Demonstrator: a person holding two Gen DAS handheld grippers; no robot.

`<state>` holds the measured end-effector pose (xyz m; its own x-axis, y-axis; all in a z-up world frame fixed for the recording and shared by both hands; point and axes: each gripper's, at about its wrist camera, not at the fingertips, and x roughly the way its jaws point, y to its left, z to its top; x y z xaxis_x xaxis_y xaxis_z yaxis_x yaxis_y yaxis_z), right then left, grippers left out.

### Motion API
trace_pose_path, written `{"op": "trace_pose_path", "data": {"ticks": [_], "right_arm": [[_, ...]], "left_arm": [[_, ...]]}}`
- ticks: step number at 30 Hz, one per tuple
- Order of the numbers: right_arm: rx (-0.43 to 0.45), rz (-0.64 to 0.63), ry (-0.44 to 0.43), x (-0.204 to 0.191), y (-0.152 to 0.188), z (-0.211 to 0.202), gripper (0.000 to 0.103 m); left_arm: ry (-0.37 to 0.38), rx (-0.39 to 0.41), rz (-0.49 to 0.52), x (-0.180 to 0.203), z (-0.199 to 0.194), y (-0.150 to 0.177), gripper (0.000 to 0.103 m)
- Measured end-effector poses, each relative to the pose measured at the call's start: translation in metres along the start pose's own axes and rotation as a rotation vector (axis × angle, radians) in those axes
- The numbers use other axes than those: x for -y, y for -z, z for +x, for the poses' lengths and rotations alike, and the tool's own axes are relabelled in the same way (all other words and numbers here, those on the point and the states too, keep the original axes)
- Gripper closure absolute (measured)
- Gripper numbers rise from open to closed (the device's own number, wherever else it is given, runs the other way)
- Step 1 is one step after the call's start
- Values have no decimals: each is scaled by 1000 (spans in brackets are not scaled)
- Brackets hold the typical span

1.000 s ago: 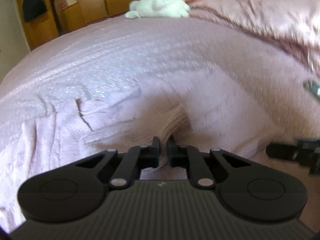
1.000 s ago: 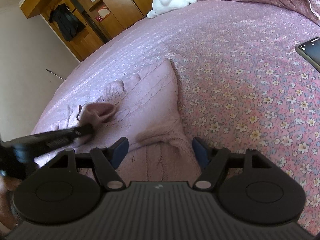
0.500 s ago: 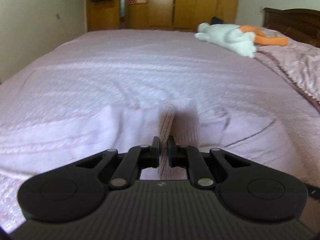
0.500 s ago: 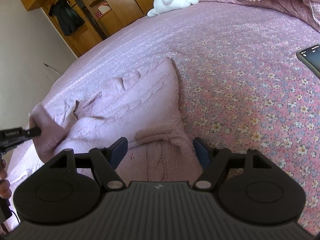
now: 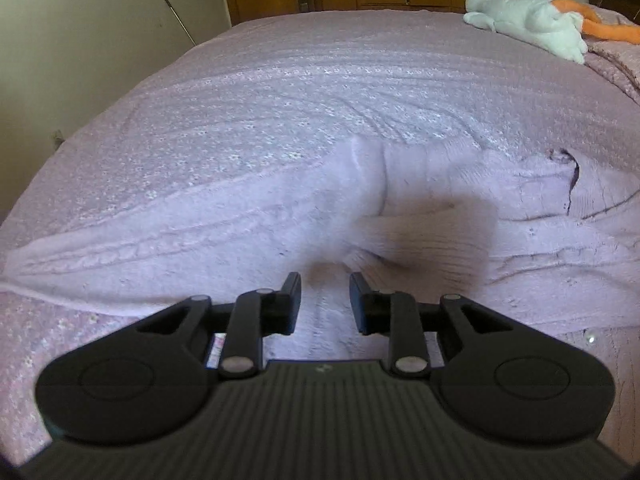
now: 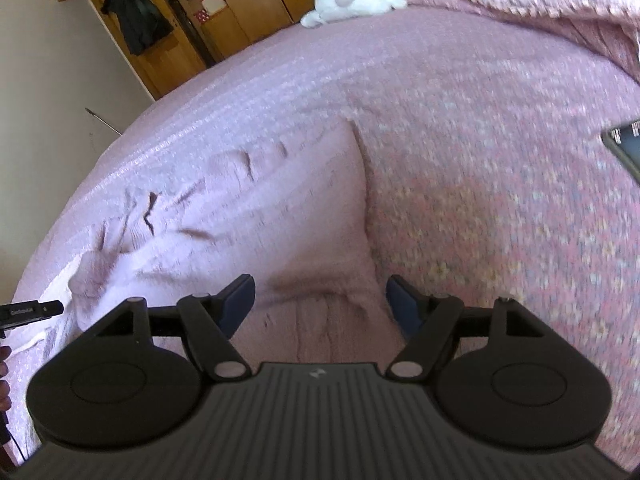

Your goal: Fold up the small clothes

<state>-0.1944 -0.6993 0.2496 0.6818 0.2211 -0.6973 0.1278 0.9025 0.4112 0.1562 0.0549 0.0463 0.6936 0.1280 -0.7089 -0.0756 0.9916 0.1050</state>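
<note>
While both gape empty, left hand-held gripper [image 5: 325, 286], right hand-held gripper [image 6: 319, 290] over pink sweater [image 6: 256, 216]

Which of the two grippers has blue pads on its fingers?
The right gripper: its fingertips are blue. The left gripper is black all over. Both stand open above the pink knitted sweater.
</note>
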Motion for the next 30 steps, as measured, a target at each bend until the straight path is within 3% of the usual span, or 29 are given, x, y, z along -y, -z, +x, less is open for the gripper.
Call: {"op": "trace_pose_path", "data": {"ticks": [1, 3, 8, 11, 16, 17, 18, 19, 21, 26, 30], "right_arm": [[8, -11, 1, -2, -4, 0, 24], [22, -33, 15, -7, -14, 3, 24], [33, -82, 51, -11, -38, 23, 24], [34, -120, 80, -11, -50, 44, 24], [-4, -151, 64, -13, -64, 82, 27], [-1, -165, 72, -15, -65, 89, 30], [7, -183, 84, -17, -65, 93, 43], [19, -214, 110, -19, -65, 97, 63], [45, -247, 97, -23, -65, 96, 87], [162, -268, 181, -28, -61, 82, 91], [135, -268, 246, -22, -59, 98, 91]], "left_arm": [[19, 1, -14, -5, 0, -1, 70], [87, -7, -45, -12, 4, -7, 47], [138, -2, -46, -7, 23, -9, 47], [187, 2, -43, -1, 31, -7, 49], [248, 20, -15, 15, 34, 0, 81], [241, 25, -9, 16, 34, 0, 90], [234, 33, -3, 18, 33, 1, 91], [237, 43, -6, 16, 31, 1, 92], [228, 83, -26, 10, 21, 0, 93], [117, 169, -63, -11, -2, -1, 93], [78, 86, -23, -14, 10, 2, 91]]}}
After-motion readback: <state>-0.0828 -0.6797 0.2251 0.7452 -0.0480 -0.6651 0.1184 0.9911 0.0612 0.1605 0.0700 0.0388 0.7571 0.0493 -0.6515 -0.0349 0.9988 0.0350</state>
